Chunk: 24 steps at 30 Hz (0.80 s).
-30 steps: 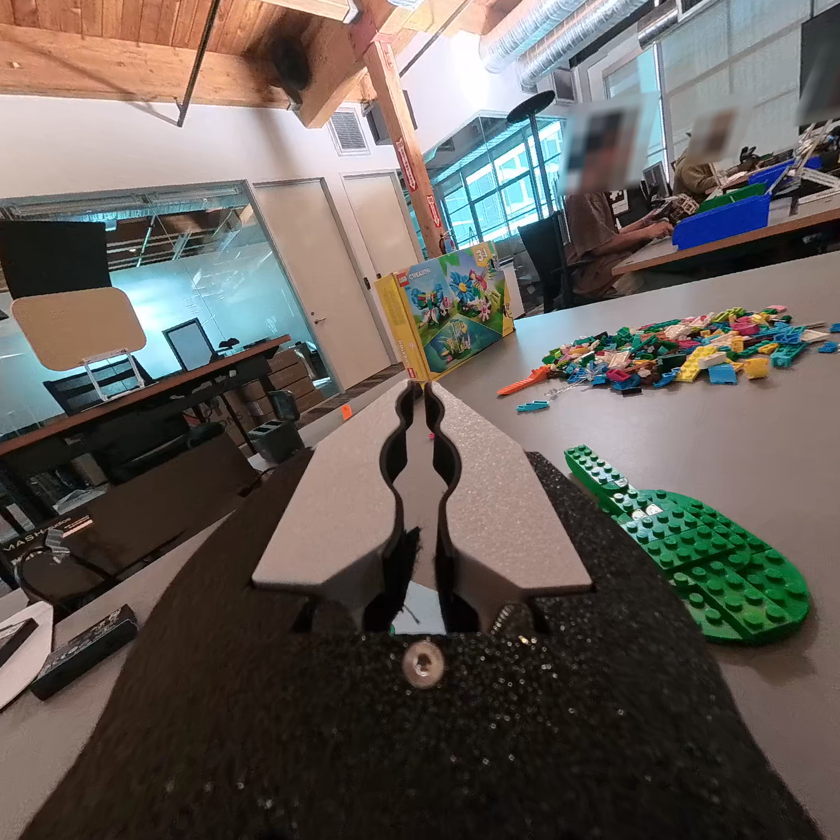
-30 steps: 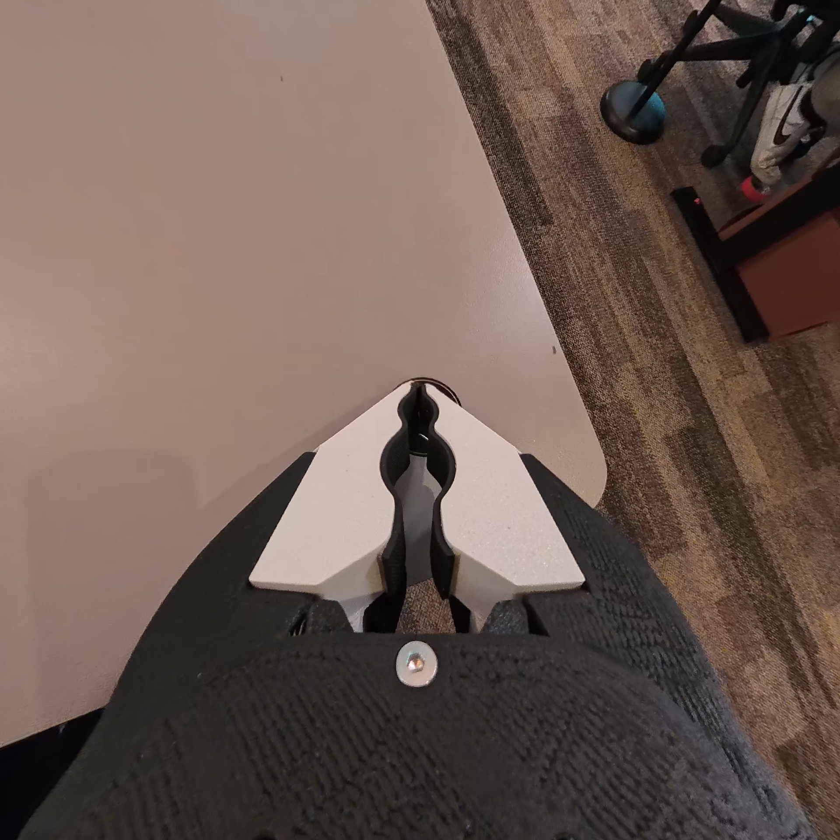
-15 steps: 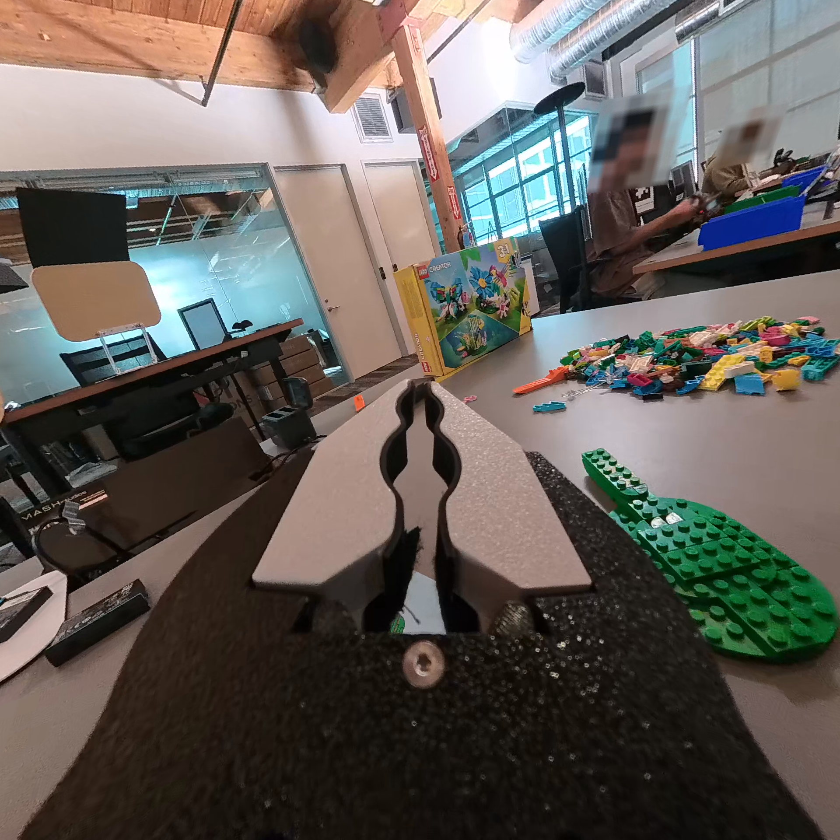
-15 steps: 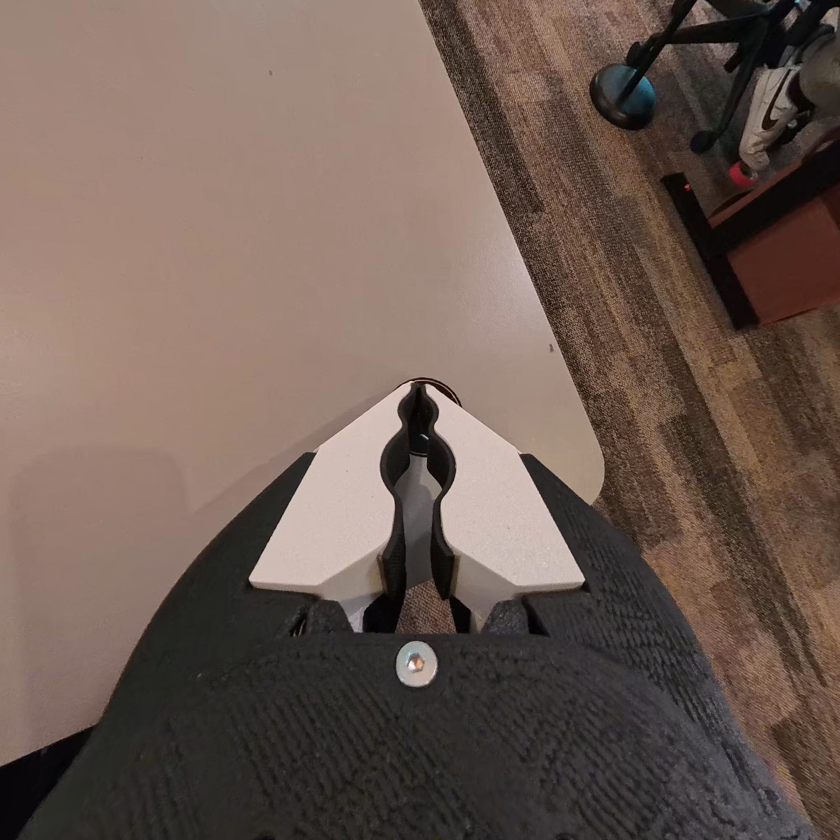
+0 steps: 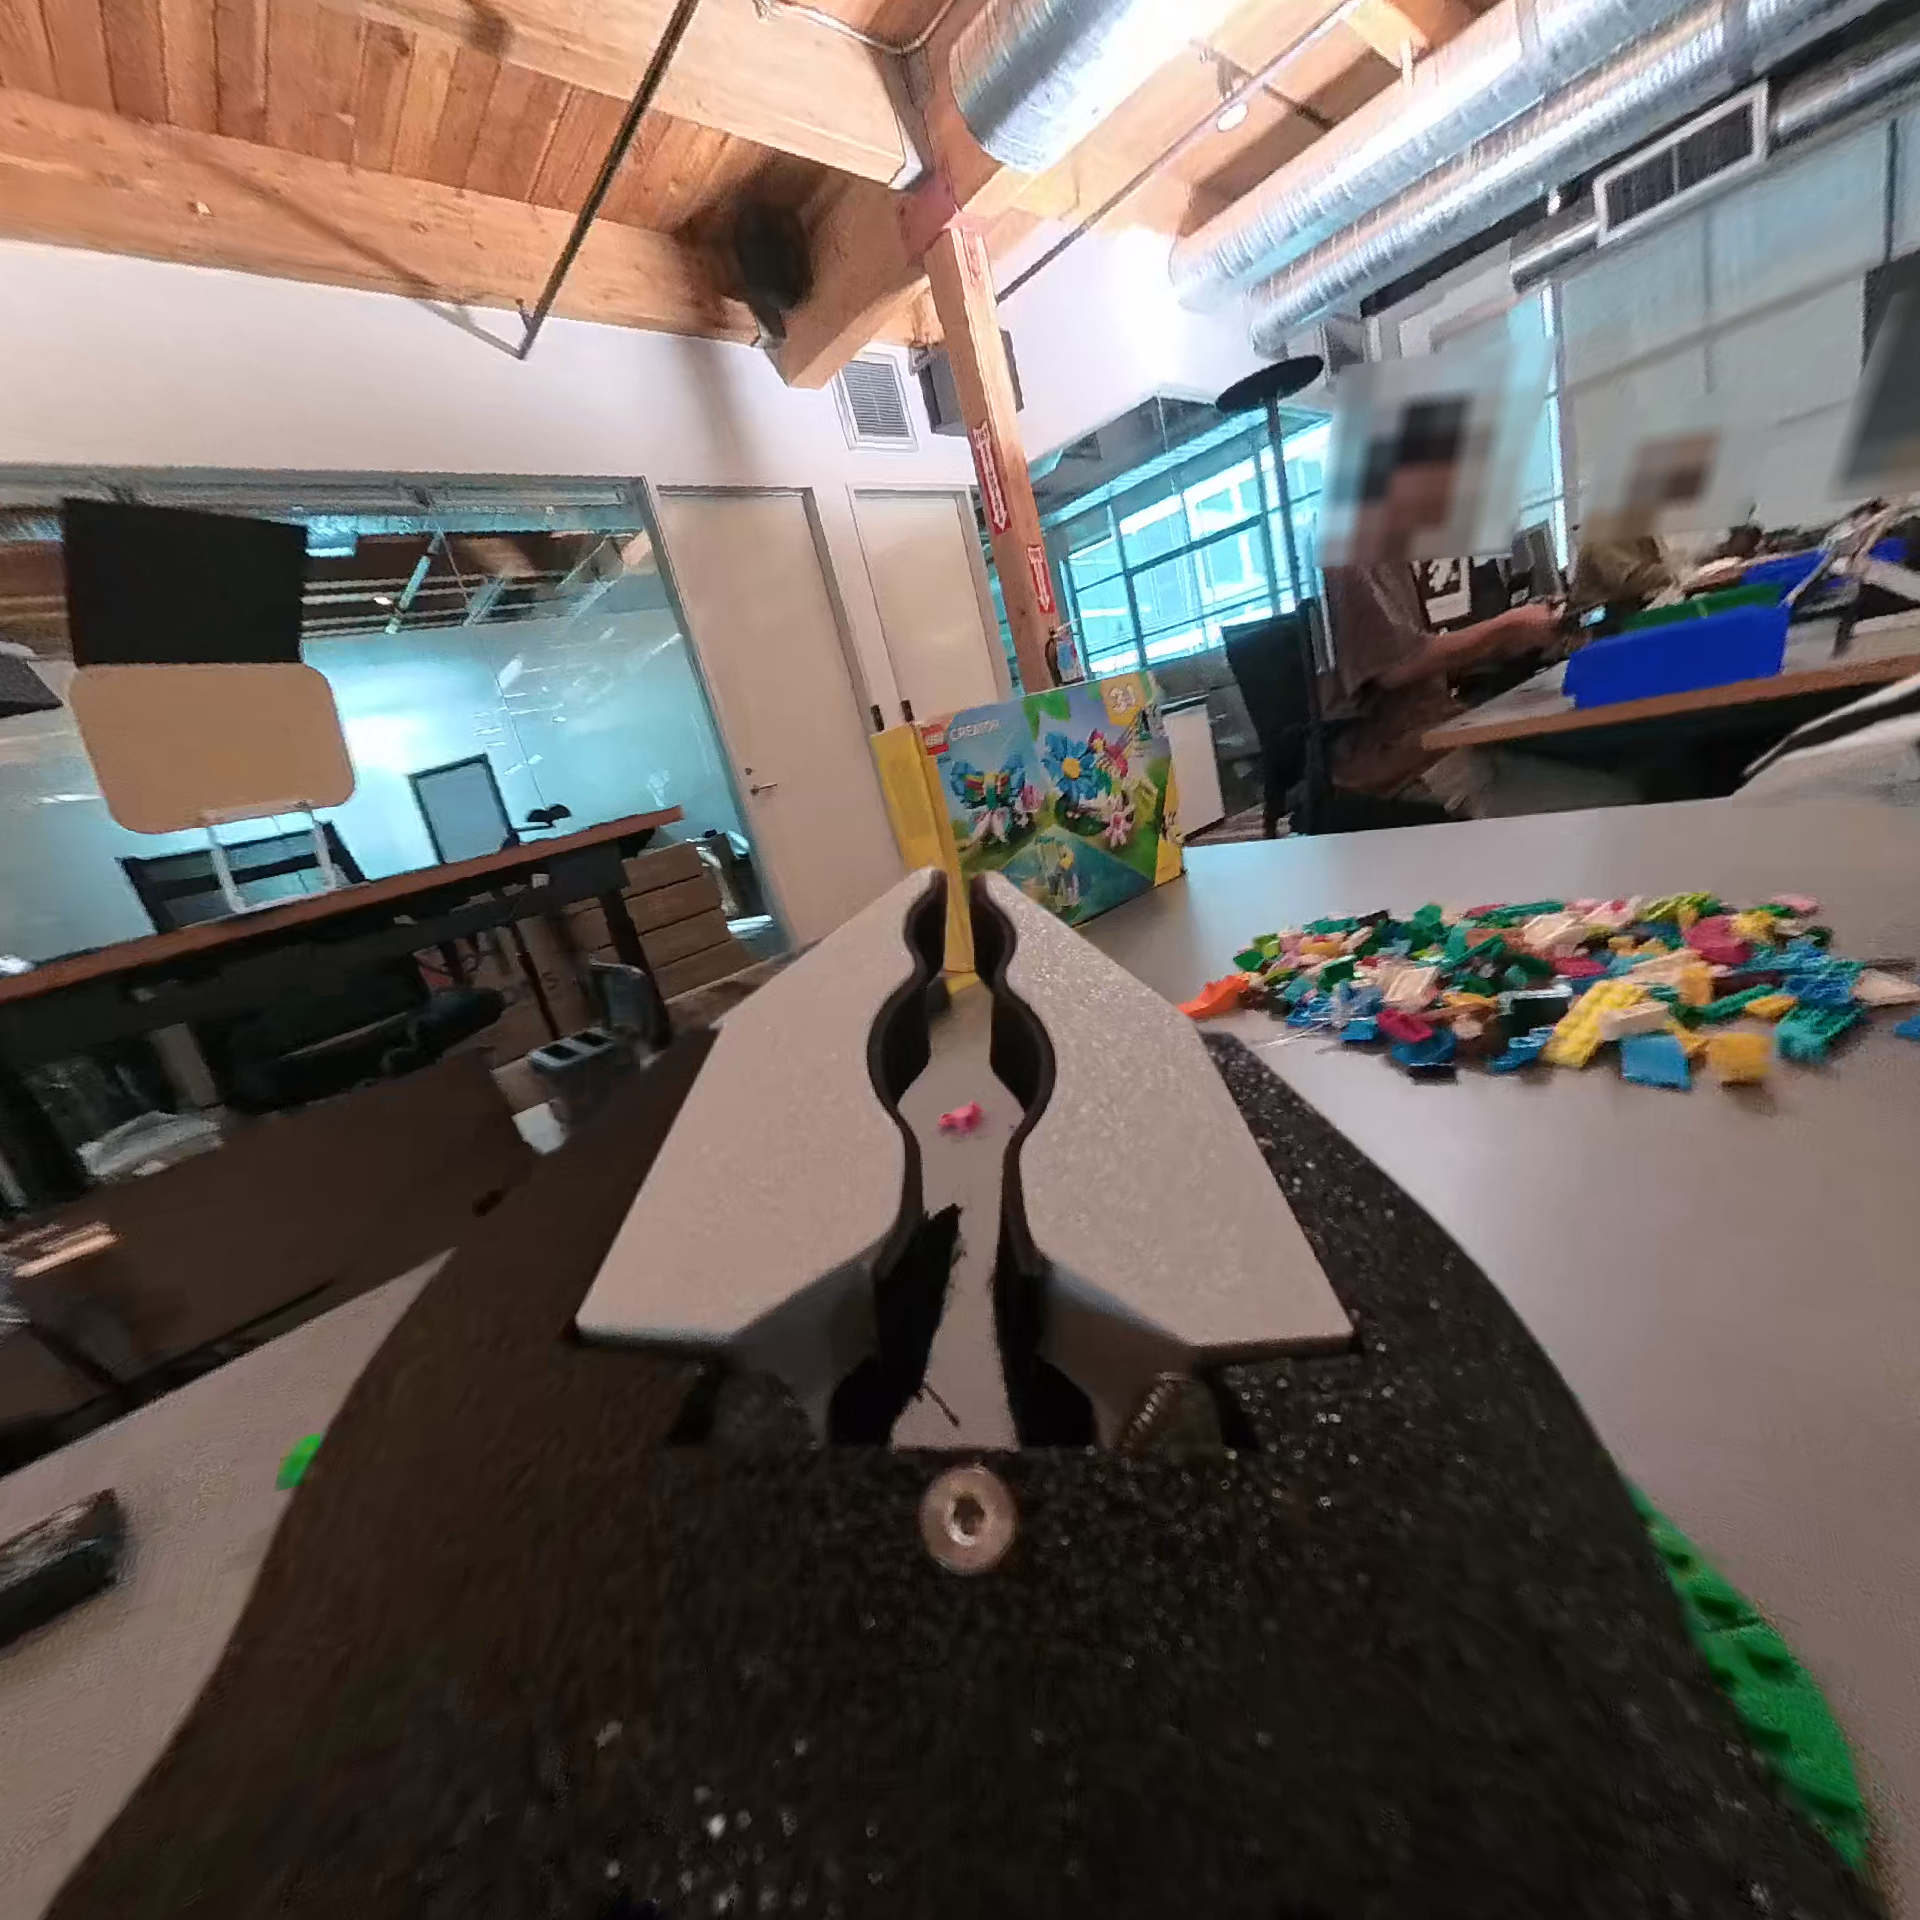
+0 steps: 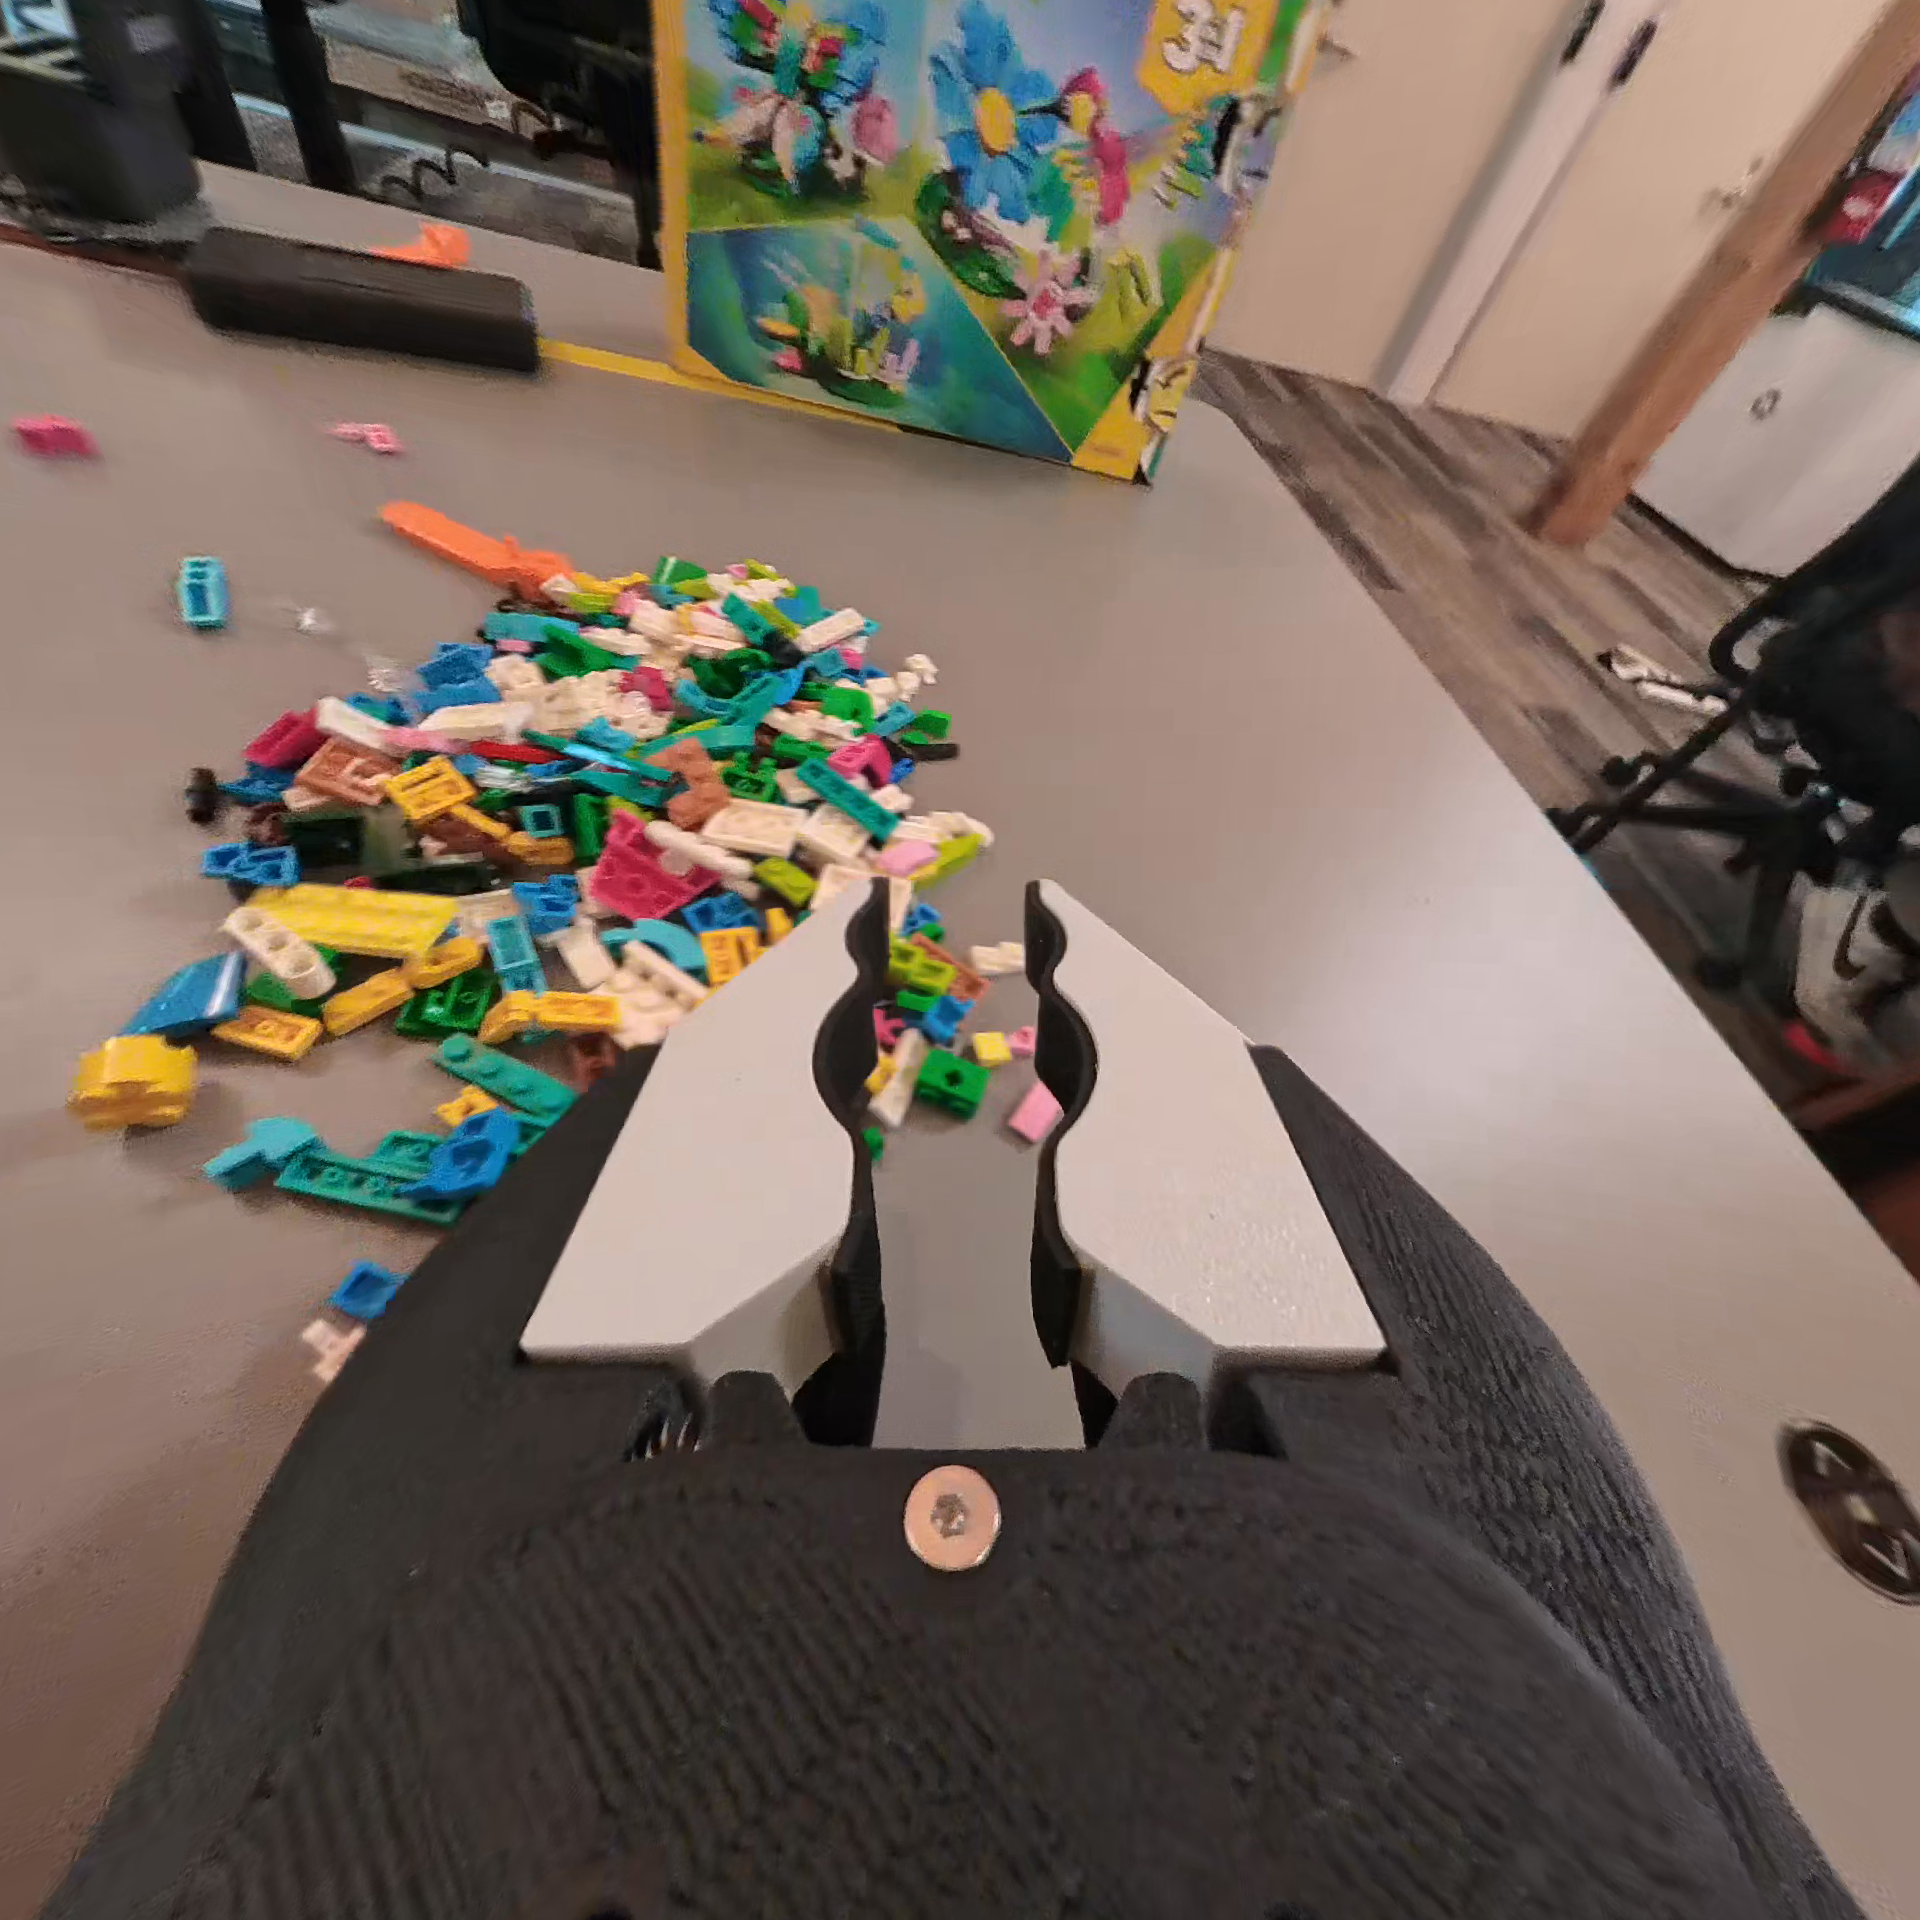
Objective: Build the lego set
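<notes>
I was picking a brick: my right gripper (image 6: 956, 904) hung agape over the pile (image 6: 582, 831), left gripper (image 5: 961, 888) nearly closed, empty.

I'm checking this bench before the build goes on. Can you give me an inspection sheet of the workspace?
Surface: grey table, bare near its right edge.
Job's things: heap of loose multicoloured lego pieces; green studded lego plate assembly partly hidden behind the left gripper's body; yellow printed set box standing at the far end.
Clutter: flat black block; stray pink pieces.
Grippers: left gripper nearly closed, empty; right gripper open, empty, over the heap's near edge.
Cables: nothing seen on the table.
Surroundings: office desks; seated people; carpeted floor.
</notes>
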{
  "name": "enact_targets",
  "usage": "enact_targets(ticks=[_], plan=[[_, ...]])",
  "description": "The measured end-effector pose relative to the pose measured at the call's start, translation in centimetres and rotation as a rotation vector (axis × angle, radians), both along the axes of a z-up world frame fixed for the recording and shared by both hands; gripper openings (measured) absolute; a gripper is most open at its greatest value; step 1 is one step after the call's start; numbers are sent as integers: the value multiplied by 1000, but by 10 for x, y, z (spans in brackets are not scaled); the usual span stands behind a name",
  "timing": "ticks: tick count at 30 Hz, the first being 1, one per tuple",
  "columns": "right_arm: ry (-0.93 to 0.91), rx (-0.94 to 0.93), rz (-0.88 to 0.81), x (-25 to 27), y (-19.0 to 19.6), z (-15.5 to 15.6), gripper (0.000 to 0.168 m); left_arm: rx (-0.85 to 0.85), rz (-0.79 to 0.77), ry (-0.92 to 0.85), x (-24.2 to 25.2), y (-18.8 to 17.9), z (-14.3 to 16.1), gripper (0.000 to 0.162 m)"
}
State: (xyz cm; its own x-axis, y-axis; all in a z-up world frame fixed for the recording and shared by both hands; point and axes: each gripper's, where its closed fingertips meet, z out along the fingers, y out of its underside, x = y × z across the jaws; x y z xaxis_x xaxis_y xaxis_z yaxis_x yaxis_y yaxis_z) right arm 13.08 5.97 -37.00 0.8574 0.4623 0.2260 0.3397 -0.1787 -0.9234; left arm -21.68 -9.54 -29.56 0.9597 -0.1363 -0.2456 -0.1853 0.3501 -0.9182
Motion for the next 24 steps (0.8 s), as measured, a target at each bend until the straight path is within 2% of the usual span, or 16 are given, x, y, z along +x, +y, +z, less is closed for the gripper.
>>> enact_targets(ticks=[5,9,17,24], plan=[[36,-35,87,-13,-8,-7,18,-15,-93,-1,9,-11,-7,2],[-46,-181,24,3,-6,-34,14,-41,-99,-83,-1,-10,-8,2],[-10,-347,-22,12,-7,-54,18,-53,-97,-108,-5,-9,-9,2],[-24,-406,-72,20,-3,-63,22,-61,-109,-121,-4,-8,-10,2]])
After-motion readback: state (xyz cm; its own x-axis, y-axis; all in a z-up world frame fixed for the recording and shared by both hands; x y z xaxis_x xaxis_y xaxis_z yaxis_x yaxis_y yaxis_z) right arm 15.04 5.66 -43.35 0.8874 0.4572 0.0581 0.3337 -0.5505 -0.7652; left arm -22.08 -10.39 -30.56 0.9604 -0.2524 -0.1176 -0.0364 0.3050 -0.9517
